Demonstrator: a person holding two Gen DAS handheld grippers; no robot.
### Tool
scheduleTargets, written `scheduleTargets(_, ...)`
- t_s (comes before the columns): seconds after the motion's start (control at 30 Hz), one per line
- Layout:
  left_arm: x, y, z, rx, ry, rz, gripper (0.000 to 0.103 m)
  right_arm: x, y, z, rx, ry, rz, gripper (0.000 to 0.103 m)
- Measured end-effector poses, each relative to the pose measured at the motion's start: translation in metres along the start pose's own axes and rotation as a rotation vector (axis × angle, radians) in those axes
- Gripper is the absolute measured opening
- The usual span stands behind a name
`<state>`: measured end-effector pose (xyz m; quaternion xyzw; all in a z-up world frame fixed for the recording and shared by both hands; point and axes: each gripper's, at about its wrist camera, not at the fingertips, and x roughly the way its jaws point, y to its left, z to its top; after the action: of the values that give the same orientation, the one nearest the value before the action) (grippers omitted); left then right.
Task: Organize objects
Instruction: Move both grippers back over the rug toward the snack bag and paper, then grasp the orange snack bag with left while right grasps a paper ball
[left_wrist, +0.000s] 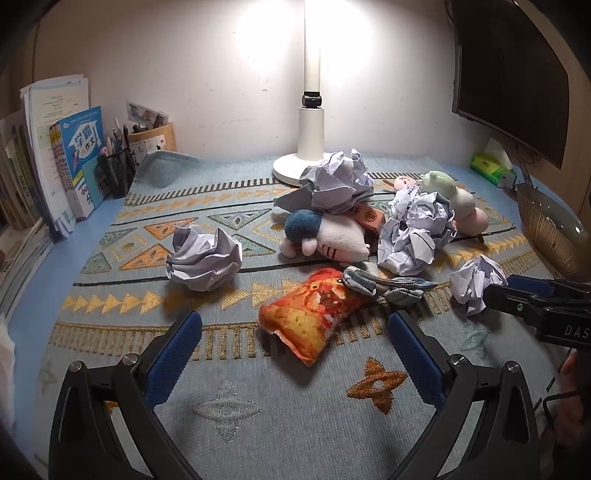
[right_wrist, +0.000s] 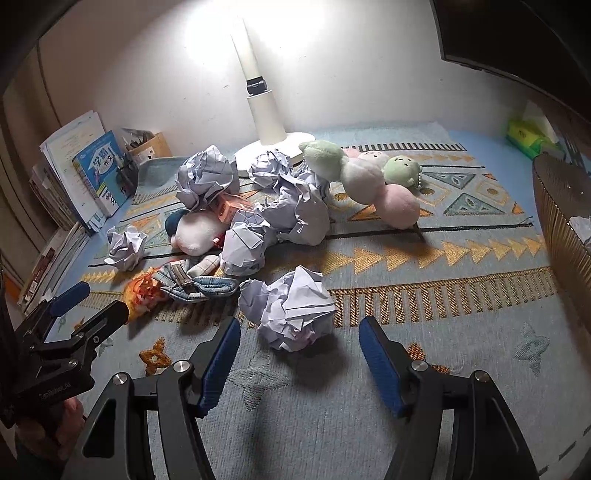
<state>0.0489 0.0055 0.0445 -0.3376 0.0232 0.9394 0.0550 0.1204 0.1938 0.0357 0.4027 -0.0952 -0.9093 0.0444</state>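
Note:
A heap of crumpled paper balls (left_wrist: 336, 177), a white and blue plush (left_wrist: 328, 236), an orange box (left_wrist: 369, 218) and a skewer of round plush balls (right_wrist: 369, 181) lies on the patterned mat (left_wrist: 258, 406). An orange printed plush (left_wrist: 306, 314) lies just ahead of my left gripper (left_wrist: 294, 325), which is open with its pads clear of it. A blue checked cloth (left_wrist: 384, 286) touches the plush's far end. My right gripper (right_wrist: 299, 326) is open around the near side of a loose paper ball (right_wrist: 291, 306), without pressing it. Another paper ball (left_wrist: 205, 258) sits apart on the left.
A white lamp (left_wrist: 312, 122) stands at the back by the wall. Books (left_wrist: 74, 158) and a mesh pen holder (left_wrist: 118, 170) line the left edge. A dark monitor (left_wrist: 513, 74), a green tissue pack (left_wrist: 487, 166) and a ribbed basket (right_wrist: 561, 221) are on the right.

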Motion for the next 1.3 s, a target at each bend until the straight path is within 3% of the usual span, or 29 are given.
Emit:
scheduleTargets(1.0,0.004,0.001,-0.001,-0.016,0.013,0.006,0.101,0.014,-0.001,-0.003,0.038,0.05,0.034,0.065)
scheduleTargets(1.13,0.01,-0.003,-0.001,0.009,0.045,0.001,0.101,0.016,0.002,-0.004,0.024,0.053,0.024,0.065)
scheduleTargets(1.3,0.031,-0.013,-0.001,0.069,0.157,0.015,0.101,0.019,0.007,0.002,0.001,0.069,-0.02,0.065)
